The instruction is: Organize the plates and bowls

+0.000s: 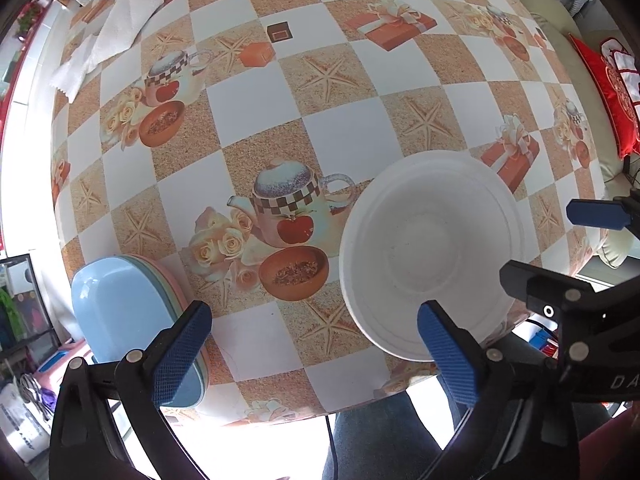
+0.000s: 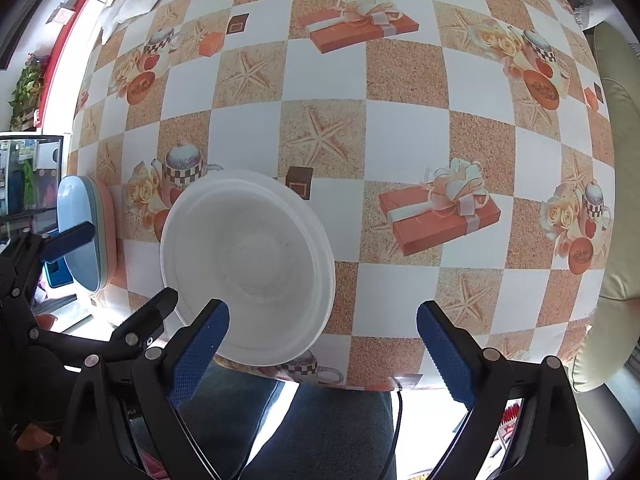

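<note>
Two groups of tableware are seen on the bench, which is covered by a checkered cloth printed with starfish, teapots and gift boxes. Largest of them is the round white bowl-shaped dish, set near the front edge of the bench and appearing to be several nested pieces, judging by its layered rim. Well apart from it, at the left front corner, a stack of oblong plastic plates is found, pale blue on top with green and pink edges showing beneath. Crumpled white paper towels are left at the far left.

Nothing is held by either tool. The left hand-held gripper is spread wide, one finger over the blue stack and the other over the near rim of the white dish. The right hand-held gripper is likewise spread wide, its left finger above the dish's near rim.

A pause between grasps is judged, or the closing stage of sorting. For any further move, a rim would have to be straddled and pinched before lifting.
</note>
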`<state>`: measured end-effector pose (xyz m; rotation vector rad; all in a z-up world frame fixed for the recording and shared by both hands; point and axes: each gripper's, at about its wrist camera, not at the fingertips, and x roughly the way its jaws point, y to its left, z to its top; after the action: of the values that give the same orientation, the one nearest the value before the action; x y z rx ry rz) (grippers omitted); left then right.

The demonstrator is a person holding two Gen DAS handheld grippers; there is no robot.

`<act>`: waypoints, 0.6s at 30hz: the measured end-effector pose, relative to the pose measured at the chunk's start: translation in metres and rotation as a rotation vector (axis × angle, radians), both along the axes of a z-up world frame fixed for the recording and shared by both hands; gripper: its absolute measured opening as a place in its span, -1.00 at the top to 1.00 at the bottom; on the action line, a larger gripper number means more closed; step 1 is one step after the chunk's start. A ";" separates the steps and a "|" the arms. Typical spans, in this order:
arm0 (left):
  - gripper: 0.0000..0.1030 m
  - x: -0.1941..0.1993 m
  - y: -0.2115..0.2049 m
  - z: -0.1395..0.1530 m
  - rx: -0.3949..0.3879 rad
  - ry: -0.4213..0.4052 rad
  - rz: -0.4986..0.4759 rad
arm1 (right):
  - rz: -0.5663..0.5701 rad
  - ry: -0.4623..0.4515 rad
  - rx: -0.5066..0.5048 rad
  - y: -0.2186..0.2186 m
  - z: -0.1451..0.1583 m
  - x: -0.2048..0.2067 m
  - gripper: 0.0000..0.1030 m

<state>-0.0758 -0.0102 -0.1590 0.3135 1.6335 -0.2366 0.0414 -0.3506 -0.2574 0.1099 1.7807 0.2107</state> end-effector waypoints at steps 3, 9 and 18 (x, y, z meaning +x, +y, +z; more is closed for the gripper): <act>-0.99 -0.001 0.000 -0.002 -0.001 0.016 0.008 | -0.001 0.008 -0.004 0.000 -0.002 -0.002 -0.86; -0.99 -0.010 0.011 -0.014 -0.001 0.032 0.024 | -0.028 0.022 -0.012 -0.004 -0.007 -0.004 -0.86; -0.99 -0.012 0.015 -0.018 0.004 0.052 0.027 | -0.031 0.042 -0.016 -0.007 -0.012 -0.009 -0.86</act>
<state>-0.0883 0.0046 -0.1772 0.2898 1.6889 -0.2228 0.0321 -0.3575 -0.2699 0.1318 1.8212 0.1728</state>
